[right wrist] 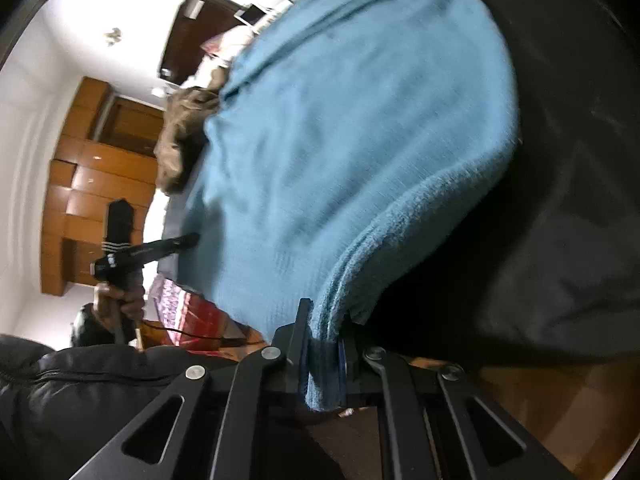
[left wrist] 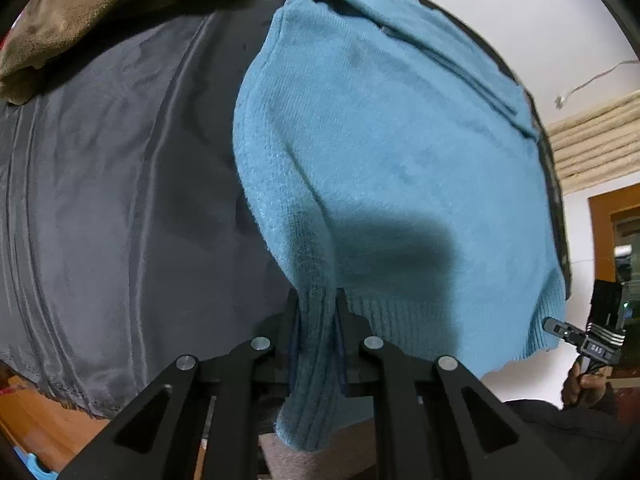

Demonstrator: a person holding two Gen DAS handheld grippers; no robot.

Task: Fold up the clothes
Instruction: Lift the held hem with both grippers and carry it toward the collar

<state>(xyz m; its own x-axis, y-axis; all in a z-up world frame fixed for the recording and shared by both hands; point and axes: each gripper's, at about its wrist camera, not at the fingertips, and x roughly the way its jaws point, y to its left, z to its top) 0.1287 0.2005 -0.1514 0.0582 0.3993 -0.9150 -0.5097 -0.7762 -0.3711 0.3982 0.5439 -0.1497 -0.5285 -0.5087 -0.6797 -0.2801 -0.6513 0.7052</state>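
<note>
The left gripper (left wrist: 318,300) pinches the ribbed hem of the blue sweater (left wrist: 380,140), which lies on the grey sheet (left wrist: 120,180) at the bed's near edge. The right gripper (right wrist: 326,320) clamps a folded edge. Only the left view shows the brown cloth (left wrist: 100,8) clearly; the right shows a wardrobe (right wrist: 92,176).

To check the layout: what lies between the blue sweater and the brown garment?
In the left wrist view, only bare dark grey cover lies between the blue sweater and the brown garment.
</note>
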